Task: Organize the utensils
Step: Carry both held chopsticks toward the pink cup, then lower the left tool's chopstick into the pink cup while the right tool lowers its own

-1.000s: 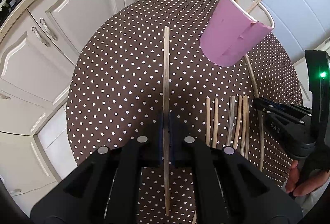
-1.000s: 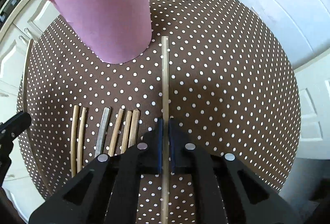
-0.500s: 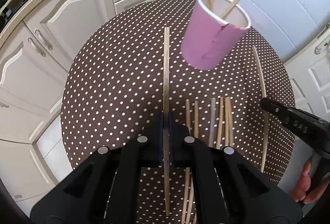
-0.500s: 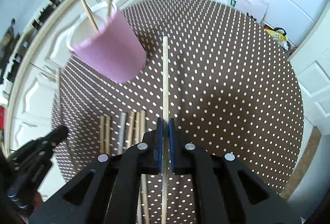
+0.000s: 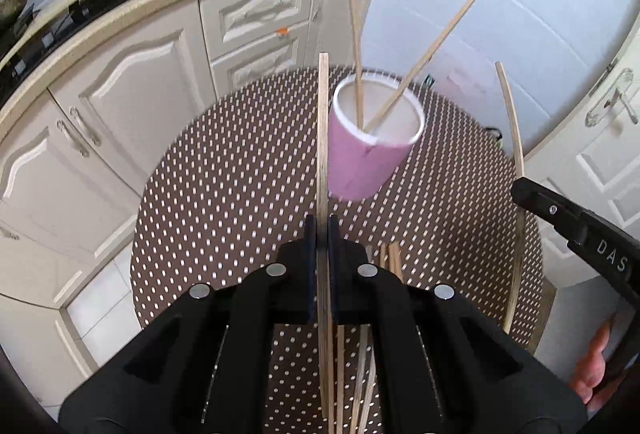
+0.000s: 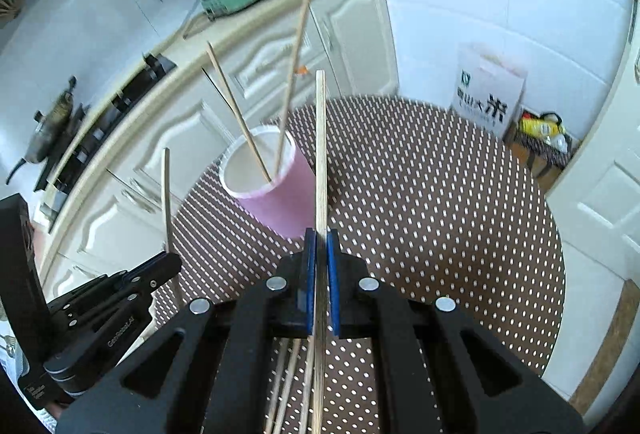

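The left gripper (image 5: 321, 230) is clamped on a wooden stick (image 5: 322, 138), and the right gripper (image 6: 321, 242) pinches another stick (image 6: 320, 154). Both sticks are held above the dotted round table (image 5: 240, 178), just beside a pink cup (image 5: 368, 158) holding two sticks. More sticks (image 5: 390, 258) lie flat on the table beneath the grippers.

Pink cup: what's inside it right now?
Two wooden sticks stand inside the pink cup, leaning apart against its white inner wall and poking out well above the rim. Their lower ends and the cup's bottom are hidden by the wall.
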